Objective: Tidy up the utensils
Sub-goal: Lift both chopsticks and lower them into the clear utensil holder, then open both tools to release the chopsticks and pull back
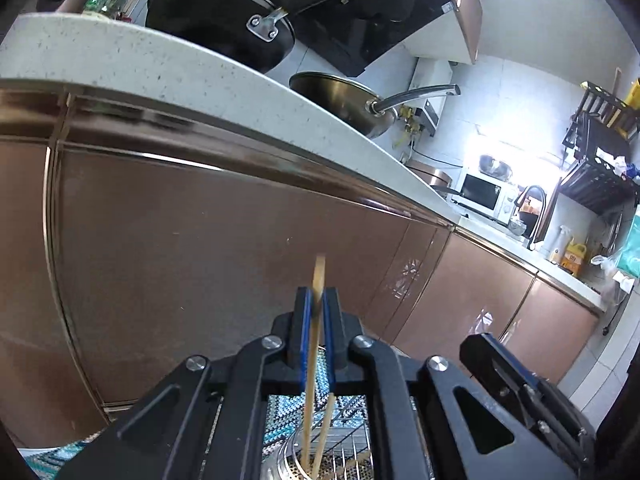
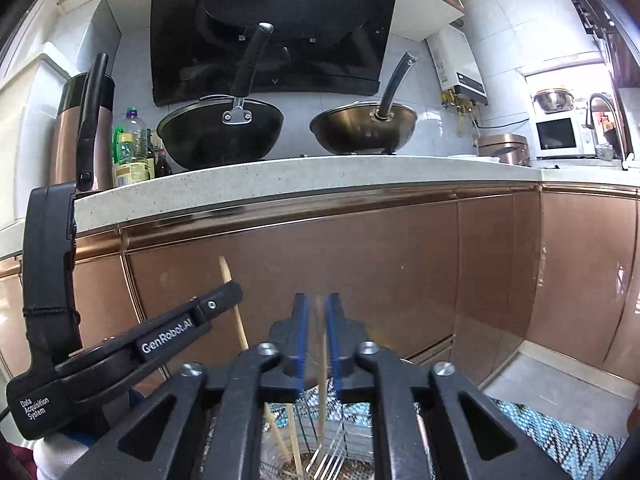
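**Left gripper** [image 1: 319,306]: closed on 1 wooden chopstick [image 1: 319,276]. The stick stands nearly upright between the blue pads [image 1: 306,320]. Its top projects above the fingertips and its lower end reaches down into the perforated metal utensil holder [image 1: 280,466] at the bottom of the left wrist view. A 2nd chopstick [image 1: 327,424] runs down into the same holder just beside the 1st.

**Right gripper** [image 2: 316,336]: the jaws stand narrowly apart with 1 chopstick [image 2: 322,360] between the blue pads [image 2: 300,336]. The stick's top is blurred, and whether the pads actually press on it cannot be told.

**Layout, left to right, right wrist view:**
- The left gripper [image 2: 230,294] enters from the left, tilted upward, with its chopstick [image 2: 225,270] protruding past the fingertips.
- 2 more chopsticks [image 2: 294,436] lean in the utensil holder [image 2: 272,454] below the grippers.
- A metal fork [image 2: 330,450] lies tines-down just right of them, touching the holder's contents.
- A blue zigzag-patterned mat [image 2: 552,432] covers the floor to the right.

**Background:** copper-coloured cabinet doors [image 2: 360,272] face both grippers. On the speckled countertop [image 2: 280,184] above stand a black wok [image 2: 220,132] on the left and a brass-toned wok [image 2: 362,128] on the right.
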A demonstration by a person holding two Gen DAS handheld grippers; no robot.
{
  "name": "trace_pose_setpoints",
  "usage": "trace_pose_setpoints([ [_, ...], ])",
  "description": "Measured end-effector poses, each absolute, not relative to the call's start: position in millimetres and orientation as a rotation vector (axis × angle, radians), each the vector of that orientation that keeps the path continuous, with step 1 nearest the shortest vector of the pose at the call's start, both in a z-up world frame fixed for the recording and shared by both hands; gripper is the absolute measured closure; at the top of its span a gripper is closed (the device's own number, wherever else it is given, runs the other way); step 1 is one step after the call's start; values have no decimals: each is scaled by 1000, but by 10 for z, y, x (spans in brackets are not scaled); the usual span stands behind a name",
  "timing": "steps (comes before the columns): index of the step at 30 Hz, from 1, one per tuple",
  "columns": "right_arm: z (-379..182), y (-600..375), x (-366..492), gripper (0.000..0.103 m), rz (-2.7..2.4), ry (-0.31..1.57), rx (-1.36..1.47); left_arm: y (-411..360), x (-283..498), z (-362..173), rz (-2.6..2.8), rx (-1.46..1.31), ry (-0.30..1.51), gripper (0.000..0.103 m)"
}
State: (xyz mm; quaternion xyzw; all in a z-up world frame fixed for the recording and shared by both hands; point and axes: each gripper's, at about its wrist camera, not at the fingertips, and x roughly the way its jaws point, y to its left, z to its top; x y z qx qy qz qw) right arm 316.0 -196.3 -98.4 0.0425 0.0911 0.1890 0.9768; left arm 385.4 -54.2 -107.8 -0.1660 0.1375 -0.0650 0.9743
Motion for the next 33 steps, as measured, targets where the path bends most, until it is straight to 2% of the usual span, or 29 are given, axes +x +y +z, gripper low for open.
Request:
trace_pose_setpoints([
  [3,-885,-2018,3047,81,362,179,94,-506,3746,-1001,-142,-333,281,85],
  [8,-632,-2087,2746,81,334,161,93,-378,3366,-800,-133,-335,263,79],
  [10,-549,-2121,2600,72,318,157,90,-327,3165,-731,-128,-342,260,70],
  [13,-482,-2169,2370,67,300,178,93,-237,2810,-676,-112,-349,275,65],
  [22,-512,-2181,1697,67,262,281,74,-59,1969,-706,-106,-332,348,61],
  [33,-494,-2158,1097,67,237,330,34,126,1453,-713,-141,-331,395,61],
])
